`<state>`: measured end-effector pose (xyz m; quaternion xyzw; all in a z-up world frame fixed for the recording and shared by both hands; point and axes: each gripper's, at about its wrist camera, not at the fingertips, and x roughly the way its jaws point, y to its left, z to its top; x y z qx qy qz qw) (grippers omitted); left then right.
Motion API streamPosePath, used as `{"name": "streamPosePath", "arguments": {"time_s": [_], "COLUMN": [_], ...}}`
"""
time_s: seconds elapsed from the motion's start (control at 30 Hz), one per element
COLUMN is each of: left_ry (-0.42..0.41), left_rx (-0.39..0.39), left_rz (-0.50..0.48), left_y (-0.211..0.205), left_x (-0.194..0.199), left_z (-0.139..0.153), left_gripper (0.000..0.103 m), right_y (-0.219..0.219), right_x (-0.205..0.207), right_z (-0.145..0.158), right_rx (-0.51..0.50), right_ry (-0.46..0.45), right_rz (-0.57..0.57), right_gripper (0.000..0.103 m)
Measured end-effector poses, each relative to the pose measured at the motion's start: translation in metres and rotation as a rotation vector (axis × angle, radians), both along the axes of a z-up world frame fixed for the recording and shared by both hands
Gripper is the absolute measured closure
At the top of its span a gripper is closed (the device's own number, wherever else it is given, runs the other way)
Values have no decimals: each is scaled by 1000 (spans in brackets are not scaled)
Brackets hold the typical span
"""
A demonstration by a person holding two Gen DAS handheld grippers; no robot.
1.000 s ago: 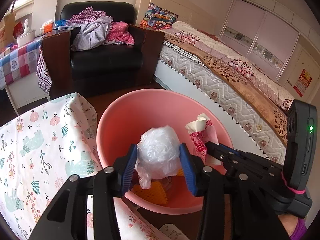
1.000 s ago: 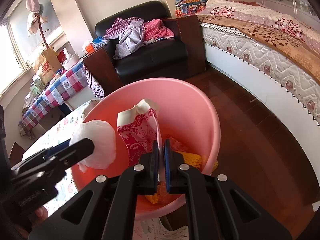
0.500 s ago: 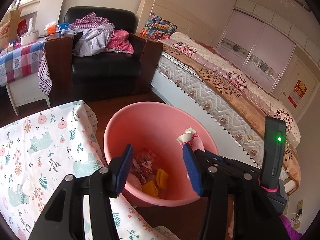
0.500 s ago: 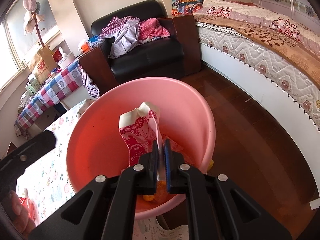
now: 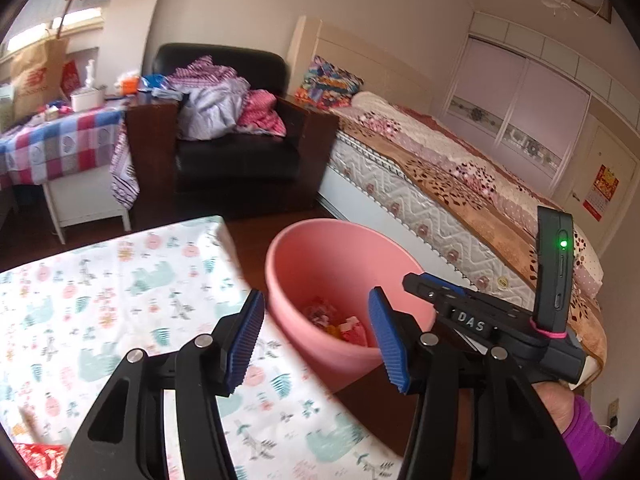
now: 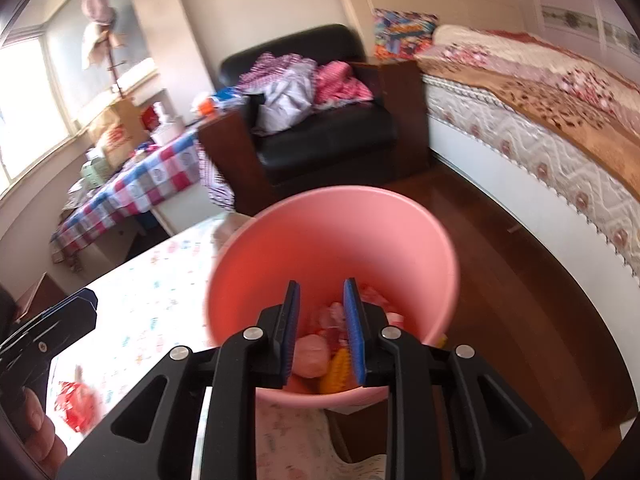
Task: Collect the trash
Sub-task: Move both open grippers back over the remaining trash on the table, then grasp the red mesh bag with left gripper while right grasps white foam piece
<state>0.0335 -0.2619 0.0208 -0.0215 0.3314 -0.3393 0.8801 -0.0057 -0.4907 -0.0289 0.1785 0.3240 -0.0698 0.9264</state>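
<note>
A pink bin stands on the floor beside the table, with red, white and yellow trash at its bottom. It also shows in the right wrist view, with trash inside. My left gripper is open and empty, above the table's edge near the bin. My right gripper is open and empty, over the bin's near rim. A red wrapper lies on the table at the left; its corner shows in the left wrist view.
The table has a floral cloth. A black armchair piled with clothes stands behind the bin. A bed runs along the right. A checked-cloth table with clutter is at the far left. Dark wood floor lies right of the bin.
My left gripper let the white plastic bag fall into the bin and drew back up. My right gripper opened and the red patterned paper bag dropped into the bin.
</note>
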Motion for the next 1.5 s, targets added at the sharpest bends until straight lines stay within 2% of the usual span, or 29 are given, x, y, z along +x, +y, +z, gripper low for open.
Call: {"name": "streamPosePath", "arguments": {"time_s": [0.17, 0.37, 0.5, 0.67, 0.83, 0.97, 1.13, 1.23, 1.3, 1.43, 1.5], "left_ry": [-54, -82, -59, 30, 120, 161, 230, 257, 257, 222, 194], "left_rx": [30, 71, 82, 110, 125, 98, 124, 102, 83, 88, 93], "left_rz": [96, 259, 377, 469, 491, 467, 470, 481, 471, 442, 438], "left_y": [55, 142, 198, 247, 267, 267, 257, 261, 263, 264, 266], "left_x": [-24, -52, -68, -87, -93, -84, -60, -52, -51, -56, -62], "left_z": [11, 13, 5, -22, -53, -66, -87, -96, -99, -93, -87], "left_gripper": [50, 50, 50, 50, 50, 50, 50, 48, 55, 86, 90], "right_y": [42, 108, 158, 215, 253, 273, 275, 277, 278, 287, 291], "right_x": [-6, -9, -6, -7, -3, -7, -8, -6, -3, 7, 13], "right_z": [17, 22, 14, 1, -10, -14, -13, -16, -16, -8, -4], "right_rx": [0, 12, 16, 6, 21, 23, 8, 7, 10, -2, -7], "right_ry": [-42, -39, 3, 45, 92, 111, 109, 121, 126, 110, 100], "right_rz": [115, 314, 462, 612, 721, 786, 801, 802, 811, 834, 841], "right_gripper": [80, 80, 80, 80, 80, 80, 80, 80, 80, 80, 80]}}
